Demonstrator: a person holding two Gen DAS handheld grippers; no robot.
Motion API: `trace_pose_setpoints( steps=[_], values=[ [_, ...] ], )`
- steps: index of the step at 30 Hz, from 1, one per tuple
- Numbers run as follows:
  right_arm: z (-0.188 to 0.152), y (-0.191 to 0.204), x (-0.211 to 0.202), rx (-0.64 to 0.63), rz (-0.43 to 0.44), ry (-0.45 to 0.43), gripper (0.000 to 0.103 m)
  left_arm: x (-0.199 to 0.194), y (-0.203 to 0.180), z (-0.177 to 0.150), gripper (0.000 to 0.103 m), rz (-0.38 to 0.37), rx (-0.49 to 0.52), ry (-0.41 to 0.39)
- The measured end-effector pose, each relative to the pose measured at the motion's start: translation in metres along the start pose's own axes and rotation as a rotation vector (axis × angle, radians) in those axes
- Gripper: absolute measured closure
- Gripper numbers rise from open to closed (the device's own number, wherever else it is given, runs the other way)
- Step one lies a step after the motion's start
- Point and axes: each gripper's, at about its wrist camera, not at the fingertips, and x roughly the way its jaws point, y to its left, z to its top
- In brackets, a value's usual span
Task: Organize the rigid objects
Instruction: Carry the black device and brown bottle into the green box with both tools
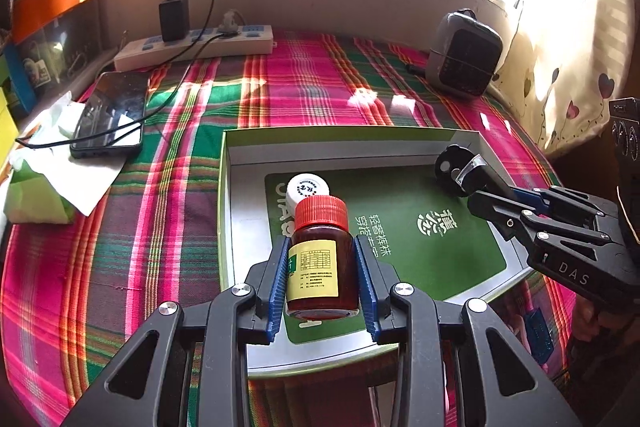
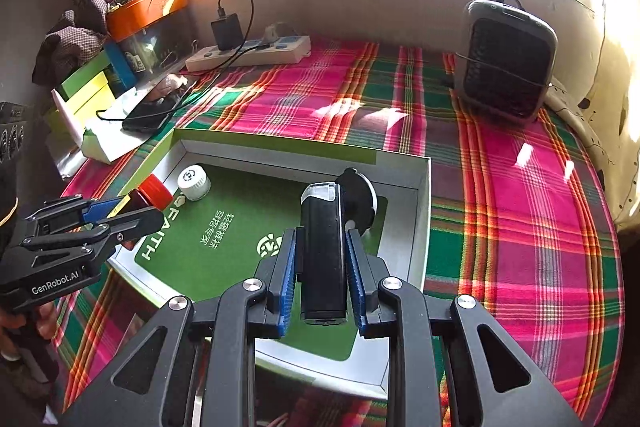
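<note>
Here the plaid cloth (image 1: 168,227) carries a shallow open box (image 1: 240,227) near its front edge. A grey heater (image 1: 464,61) stands at the far right corner, a power strip (image 1: 196,47) along the far edge, and a phone (image 1: 110,115) lies at the left. Over the box, the left gripper (image 1: 322,263) clamps a red-capped brown bottle (image 1: 322,247), just behind a white-capped bottle (image 1: 308,187) standing inside. The right gripper (image 2: 322,263) grips a black clip-like device (image 2: 322,251) above the box's right half.

Phone (image 1: 110,115), power strip (image 1: 196,47), probably a heater (image 1: 466,57), plaid cloth (image 1: 300,83).
</note>
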Motion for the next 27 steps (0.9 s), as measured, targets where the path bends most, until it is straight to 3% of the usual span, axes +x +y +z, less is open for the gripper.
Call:
trace_pose_setpoints(
  steps=[11,27],
  values=[
    [0.001,0.001,0.020,-0.020,0.017,0.034,0.078,0.012,-0.002,0.001,0.072,0.015,0.010,0.014],
    [-0.001,-0.001,0.027,-0.063,-0.083,0.020,0.078,0.016,-0.009,0.000,0.072,0.056,0.049,0.000]
  ],
)
